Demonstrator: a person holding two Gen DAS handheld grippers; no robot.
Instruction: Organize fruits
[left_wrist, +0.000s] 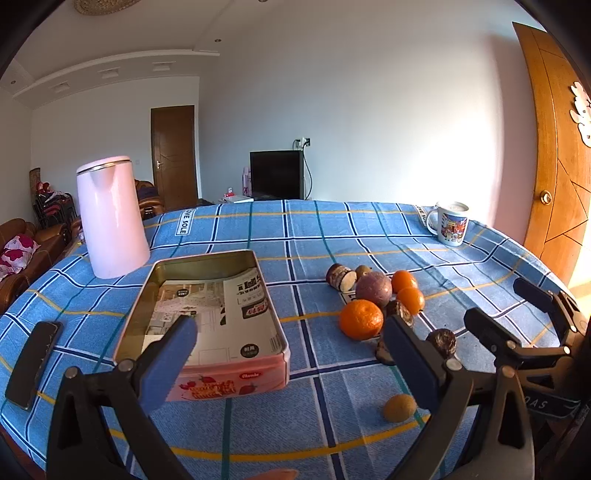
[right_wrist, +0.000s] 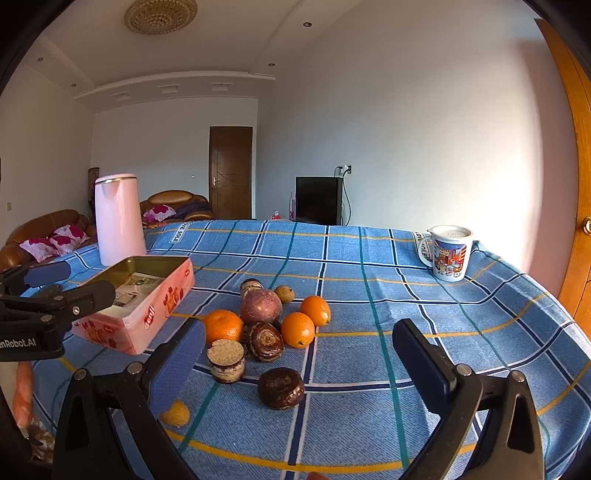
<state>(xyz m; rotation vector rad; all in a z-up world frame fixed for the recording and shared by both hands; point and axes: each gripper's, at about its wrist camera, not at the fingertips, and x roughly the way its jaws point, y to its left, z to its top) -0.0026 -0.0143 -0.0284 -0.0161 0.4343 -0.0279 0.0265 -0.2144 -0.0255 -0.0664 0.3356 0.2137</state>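
A pile of fruit lies mid-table: three oranges, the biggest (left_wrist: 361, 319) (right_wrist: 222, 325) at the front, a purple passion fruit (left_wrist: 373, 288) (right_wrist: 260, 306), several dark brown fruits (right_wrist: 280, 387), and small kiwis (left_wrist: 399, 407) (right_wrist: 176, 413). An open pink tin (left_wrist: 236, 376) (right_wrist: 155, 314) lined with paper stands to the left. My left gripper (left_wrist: 291, 350) is open and empty, between tin and fruit. My right gripper (right_wrist: 299, 354) is open and empty, just before the pile; it also shows in the left wrist view (left_wrist: 506, 306).
A pink kettle (left_wrist: 110, 218) (right_wrist: 119, 218) stands behind the tin. A printed mug (left_wrist: 451, 223) (right_wrist: 450, 253) stands at the far right. A dark phone (left_wrist: 35, 363) lies at the left edge. The table has a blue checked cloth (right_wrist: 369, 258). A wooden door (left_wrist: 550, 166) is at right.
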